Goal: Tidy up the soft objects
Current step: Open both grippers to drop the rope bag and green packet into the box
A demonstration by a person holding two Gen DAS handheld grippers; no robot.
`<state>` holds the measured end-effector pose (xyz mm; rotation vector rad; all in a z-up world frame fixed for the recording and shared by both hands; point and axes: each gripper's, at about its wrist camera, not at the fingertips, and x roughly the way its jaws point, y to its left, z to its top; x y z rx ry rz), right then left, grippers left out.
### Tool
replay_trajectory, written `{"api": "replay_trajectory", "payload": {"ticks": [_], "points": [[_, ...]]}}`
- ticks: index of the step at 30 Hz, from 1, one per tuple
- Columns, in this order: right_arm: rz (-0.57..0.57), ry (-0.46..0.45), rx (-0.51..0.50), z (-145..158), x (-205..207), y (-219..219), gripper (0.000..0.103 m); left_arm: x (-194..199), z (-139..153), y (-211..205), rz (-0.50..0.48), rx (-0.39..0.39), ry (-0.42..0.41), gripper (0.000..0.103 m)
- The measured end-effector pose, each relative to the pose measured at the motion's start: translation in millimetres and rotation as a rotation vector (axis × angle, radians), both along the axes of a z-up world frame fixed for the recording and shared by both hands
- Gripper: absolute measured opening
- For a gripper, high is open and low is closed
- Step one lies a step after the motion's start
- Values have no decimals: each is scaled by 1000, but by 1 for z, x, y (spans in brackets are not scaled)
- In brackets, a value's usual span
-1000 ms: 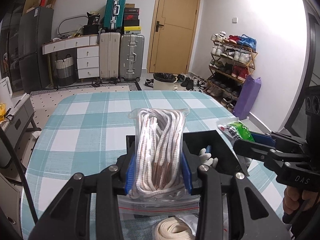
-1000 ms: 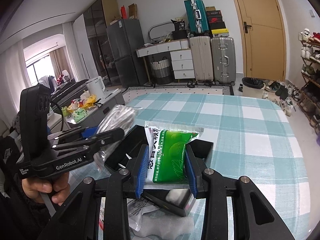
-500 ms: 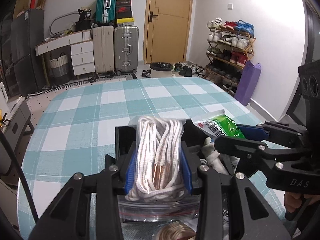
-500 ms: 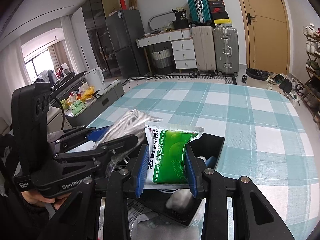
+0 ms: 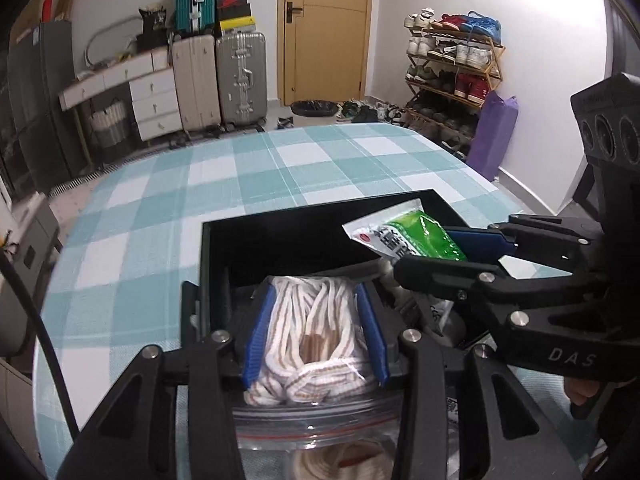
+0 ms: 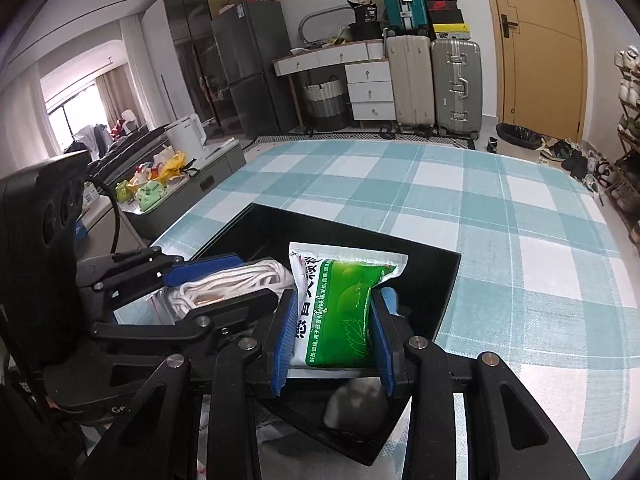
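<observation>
L wrist: left gripper (image 5: 316, 330) now down inside black bin (image 5: 280, 236), pads pinching bagged rope (image 5: 314, 344), jaws just easing.
R wrist: right gripper (image 6: 332, 338) lowered too, clamping green pack (image 6: 340, 316) over bin. Both near drop.

Clear zip bag of coiled white-and-tan rope (image 5: 314, 336), lying lengthwise over near end of open black box (image 5: 288, 232) on checked cloth, green-and-white sealed packet (image 6: 340, 308), tilted up beside it over same box
</observation>
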<state>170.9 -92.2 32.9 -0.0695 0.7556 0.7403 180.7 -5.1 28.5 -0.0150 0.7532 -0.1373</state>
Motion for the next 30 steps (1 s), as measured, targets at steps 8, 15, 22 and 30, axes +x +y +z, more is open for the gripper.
{"api": "replay_trajectory", "payload": {"ticks": [8, 15, 22, 30], "points": [[6, 2, -13, 0, -2, -7, 35, -10, -1, -5, 13, -10, 8, 42], [30, -8, -23, 1, -7, -7, 41, -17, 4, -3, 5, -17, -5, 63], [-6, -95, -42, 18, -20, -17, 78, -36, 21, 6, 13, -29, -57, 95], [-22, -113, -48, 28, -39, -36, 102, -61, 34, 24, 79, -12, -113, 103]]}}
